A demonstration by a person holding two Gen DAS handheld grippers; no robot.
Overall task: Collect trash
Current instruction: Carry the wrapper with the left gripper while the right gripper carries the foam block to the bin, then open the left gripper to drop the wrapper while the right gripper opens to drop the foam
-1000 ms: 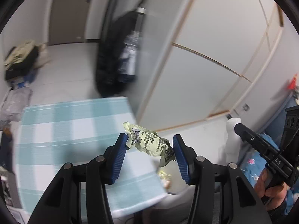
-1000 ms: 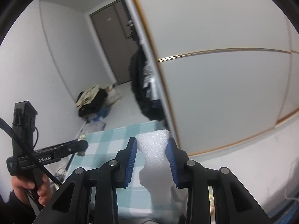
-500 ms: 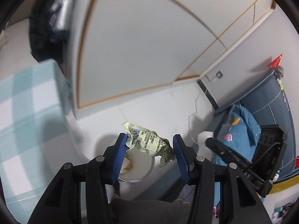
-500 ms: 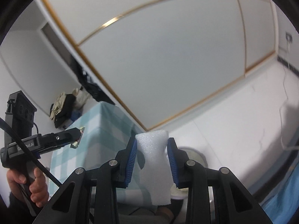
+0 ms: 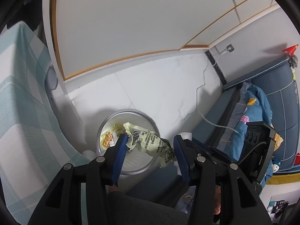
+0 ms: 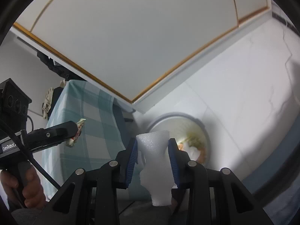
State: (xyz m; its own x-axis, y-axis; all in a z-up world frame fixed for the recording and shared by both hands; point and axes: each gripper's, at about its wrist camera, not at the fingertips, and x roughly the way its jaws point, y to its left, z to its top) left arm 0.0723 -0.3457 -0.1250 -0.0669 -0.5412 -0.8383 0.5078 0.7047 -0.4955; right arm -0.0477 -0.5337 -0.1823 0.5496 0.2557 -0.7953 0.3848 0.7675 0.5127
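My left gripper (image 5: pixel 149 143) is shut on a crumpled pale green wrapper (image 5: pixel 150 142) and holds it over a round grey trash bin (image 5: pixel 148 119) on the white floor. The bin holds yellow and orange wrappers (image 5: pixel 108 138). My right gripper (image 6: pixel 152 147) is shut on a white foam piece (image 6: pixel 155 159), above and left of the same bin (image 6: pixel 200 126). The left gripper with the wrapper also shows at the left of the right wrist view (image 6: pixel 75 131).
A table with a teal checked cloth (image 5: pixel 22 101) stands left of the bin. A white sliding door (image 5: pixel 131 28) is behind. A blue bed with patterned bedding (image 5: pixel 258 112) and a white cable (image 5: pixel 204 86) lie to the right.
Both grippers have swung away from the table and down toward the bin; the bin is now closer and under the left gripper. Both still hold their items.
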